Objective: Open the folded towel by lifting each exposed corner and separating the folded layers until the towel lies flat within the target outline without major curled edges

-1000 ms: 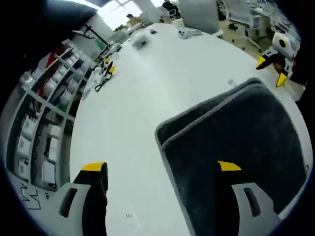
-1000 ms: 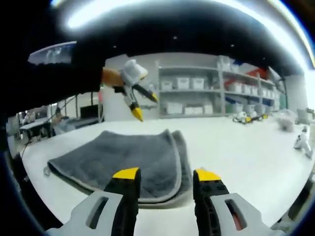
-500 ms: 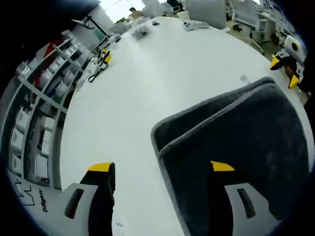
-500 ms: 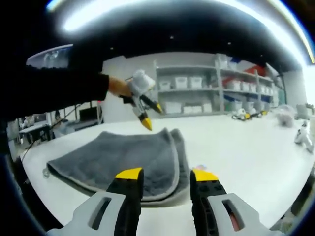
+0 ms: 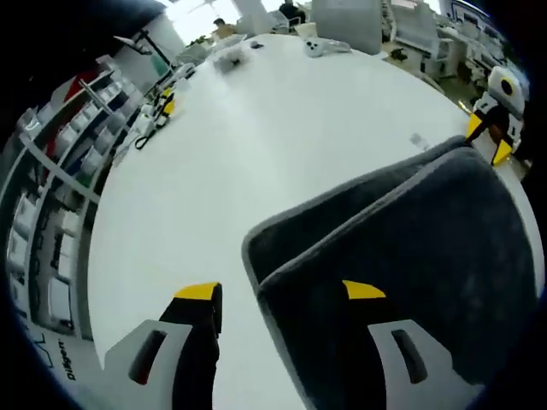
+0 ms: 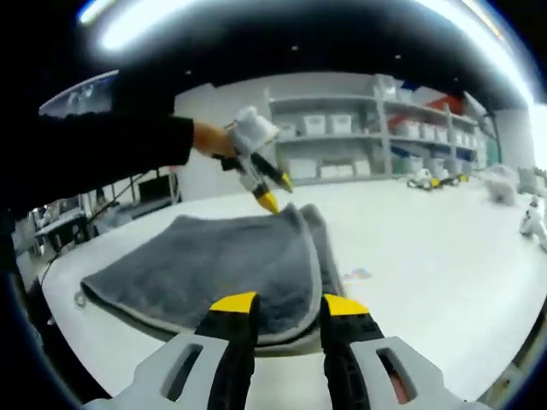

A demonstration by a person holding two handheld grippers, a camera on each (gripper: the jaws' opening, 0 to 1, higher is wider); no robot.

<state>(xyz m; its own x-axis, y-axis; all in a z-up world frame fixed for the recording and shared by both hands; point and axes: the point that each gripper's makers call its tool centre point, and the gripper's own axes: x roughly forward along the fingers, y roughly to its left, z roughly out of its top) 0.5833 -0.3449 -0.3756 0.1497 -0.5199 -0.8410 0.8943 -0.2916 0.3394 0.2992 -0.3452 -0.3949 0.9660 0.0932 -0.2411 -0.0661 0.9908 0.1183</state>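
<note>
On the white table (image 5: 256, 128) the folded towel (image 6: 214, 265) lay dark grey with a pale grey border, still doubled over, its upper layer set slightly back from the lower one so that two stacked edges showed along one side. Look at the left gripper (image 5: 278, 295): its jaws stood wide apart, straddling the towel's near corner, one yellow-tipped jaw over bare table and the other over the dark cloth, with the corner of the top layer lying right between them. That was the relation that mattered. The cloth ran away from this gripper toward the far right of its view, and the stepped double edge led diagonally up from the corner. Seen from the right gripper view, the left gripper (image 6: 256, 166) hung at the far corner, its yellow tip just above or touching the cloth; which, I could not tell. The right gripper (image 6: 286, 303) sat at the opposite side, jaws parted by a narrow gap, empty, with the towel's near border just ahead of the tips and the cloth stretching off to the left. In the left gripper view, the right gripper (image 5: 491, 102) showed small beyond the towel's far edge. By my reading, the left was the better placed: a corner sat inside its spread jaws, while the right faced a long straight edge rather than a corner.
</note>
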